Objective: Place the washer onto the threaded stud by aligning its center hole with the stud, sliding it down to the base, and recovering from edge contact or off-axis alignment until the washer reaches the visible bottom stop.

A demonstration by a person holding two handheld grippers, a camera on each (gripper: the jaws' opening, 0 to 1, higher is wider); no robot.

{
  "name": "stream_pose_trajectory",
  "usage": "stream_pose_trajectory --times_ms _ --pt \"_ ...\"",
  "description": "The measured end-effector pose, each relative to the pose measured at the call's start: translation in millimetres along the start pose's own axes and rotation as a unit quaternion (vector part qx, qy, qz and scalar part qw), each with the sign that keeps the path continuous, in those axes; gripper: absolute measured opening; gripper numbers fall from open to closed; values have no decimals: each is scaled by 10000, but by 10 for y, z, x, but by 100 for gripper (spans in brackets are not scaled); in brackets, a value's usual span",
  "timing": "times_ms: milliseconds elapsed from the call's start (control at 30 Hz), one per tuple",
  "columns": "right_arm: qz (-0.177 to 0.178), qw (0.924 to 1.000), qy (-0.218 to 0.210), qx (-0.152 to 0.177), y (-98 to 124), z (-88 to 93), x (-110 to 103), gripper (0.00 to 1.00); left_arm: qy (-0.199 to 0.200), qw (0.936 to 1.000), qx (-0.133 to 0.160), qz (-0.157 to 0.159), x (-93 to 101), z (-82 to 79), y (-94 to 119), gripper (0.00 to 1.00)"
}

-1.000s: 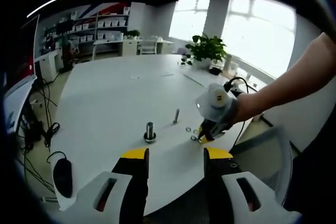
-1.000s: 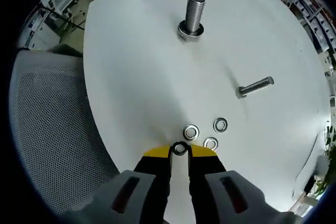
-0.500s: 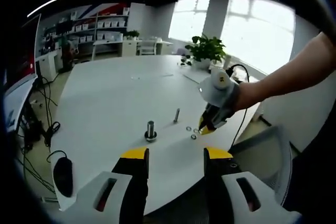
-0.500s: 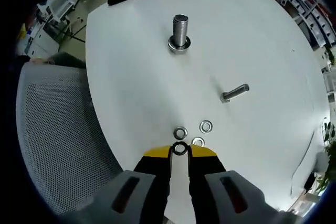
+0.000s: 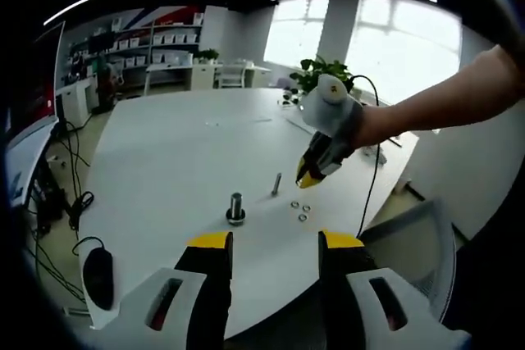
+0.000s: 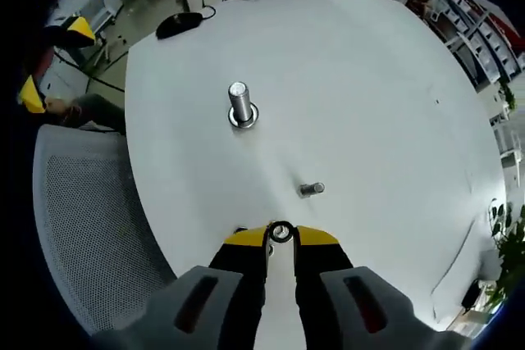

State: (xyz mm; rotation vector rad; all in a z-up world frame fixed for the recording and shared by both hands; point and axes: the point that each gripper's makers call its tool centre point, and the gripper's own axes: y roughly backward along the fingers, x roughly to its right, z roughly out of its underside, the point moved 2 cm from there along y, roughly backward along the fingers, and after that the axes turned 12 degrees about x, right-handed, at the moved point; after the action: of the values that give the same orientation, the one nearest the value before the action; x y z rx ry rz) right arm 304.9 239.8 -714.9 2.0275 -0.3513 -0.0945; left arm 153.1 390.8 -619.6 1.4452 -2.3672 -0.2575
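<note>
A threaded stud [image 5: 235,206] [image 6: 239,103] stands upright on the white table with a washer at its base. My right gripper [image 6: 281,234] [image 5: 306,178] is shut on a small steel washer [image 6: 281,232] and hangs high above the table, to the right of the stud in the left gripper view. Three loose washers [image 5: 301,208] lie on the table below it. My left gripper [image 5: 271,241] is open over the table's near edge, with nothing between its jaws.
A loose bolt [image 5: 276,182] [image 6: 311,189] lies on the table past the washers. A grey mesh chair [image 6: 90,227] stands at the table edge. A black mouse [image 5: 98,275] [image 6: 179,24] sits near the rim. A potted plant [image 5: 324,75] stands at the far side.
My right gripper has risen from the table with the washer in its jaws and moved toward the stud side. The left gripper has stayed still.
</note>
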Motion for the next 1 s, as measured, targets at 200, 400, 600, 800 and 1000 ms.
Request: stream_pose_trajectory --times_ms 200,400,600,800,1000 --pt "38 9999 95 22 -21 -74 113 13 1 10000 24 -18 -1 -14 -2 40" --pt "65 9997 231 45 -50 -169 210 13 6 10000 -21 -30 -8 10 12 40" --pt "70 9991 406 79 -100 -296 258 13 12 10000 -30 -59 -23 30 29 40" --pt "41 9989 461 2 -166 -302 284 13 19 10000 -13 -56 -23 19 23 40" --pt "8 9988 487 -33 -177 -288 290 13 35 10000 1 -50 -26 11 11 41"
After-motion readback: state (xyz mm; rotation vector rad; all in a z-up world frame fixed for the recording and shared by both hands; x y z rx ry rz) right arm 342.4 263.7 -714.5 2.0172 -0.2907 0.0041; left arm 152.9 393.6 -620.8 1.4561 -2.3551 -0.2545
